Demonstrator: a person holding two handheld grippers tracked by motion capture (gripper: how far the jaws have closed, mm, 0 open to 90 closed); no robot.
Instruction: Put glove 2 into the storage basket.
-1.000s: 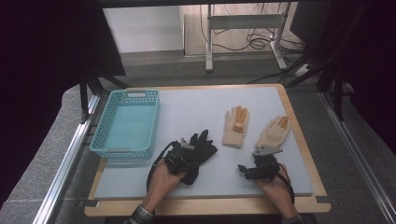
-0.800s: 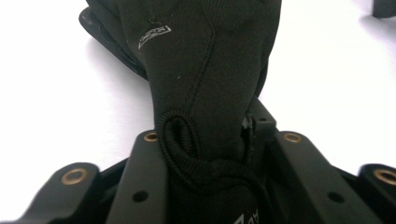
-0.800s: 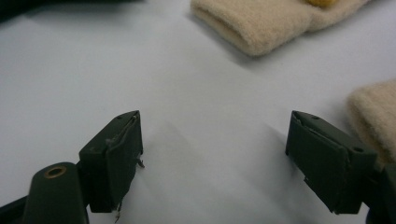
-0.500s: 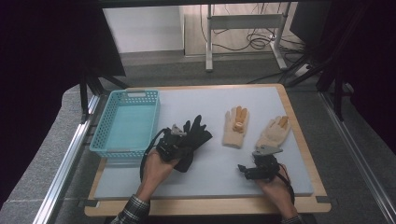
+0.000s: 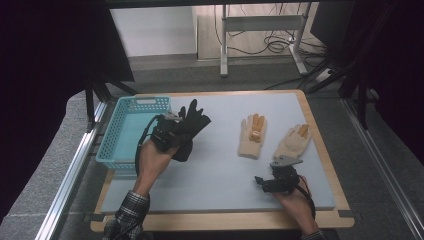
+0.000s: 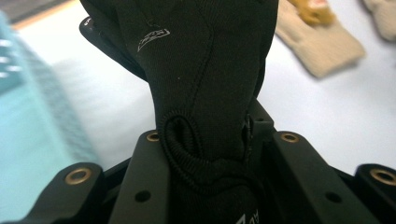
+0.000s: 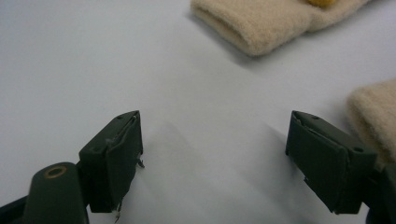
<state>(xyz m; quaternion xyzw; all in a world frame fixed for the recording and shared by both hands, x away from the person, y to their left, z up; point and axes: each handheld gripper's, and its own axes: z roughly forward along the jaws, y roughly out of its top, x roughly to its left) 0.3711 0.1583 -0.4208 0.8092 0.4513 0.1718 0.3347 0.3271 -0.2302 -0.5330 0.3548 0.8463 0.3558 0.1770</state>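
While the left gripper (image 5: 172, 134) holds the black glove (image 5: 192, 125) clamped at its cuff, lifted clear of the white mat (image 5: 215, 170) just right of the teal basket (image 5: 131, 131), most of the glove sticks up and beyond the jaws unsupported. In the left gripper view the jaws have closed in on the gathered cuff (image 6: 205, 154), pinching a fold of stretchy fabric rather than the whole thickness. That is the likely weak point — smooth, springy material could creep out of the pinch if the hand swings quickly toward the basket, and the glove would drop on the mat or drape over the basket's near rim.

A second risk, as I judge it, is the loose glove fingers catching the lattice wall of the basket on the way in, leaving the glove hanging half outside when the jaws part.

The right gripper (image 5: 272, 181) rests low at the near right of the mat with its jaws spread wide and nothing between them (image 7: 212, 154). The two beige gloves (image 5: 252, 136) (image 5: 292, 142) lie just beyond it; the right-hand one sits close to one jaw, so a careless closing could snag its cuff.

As for writing — a small pale logo (image 6: 153, 38) is printed on the black glove, with more white lettering at the bottom edge of that view, but neither can be read.
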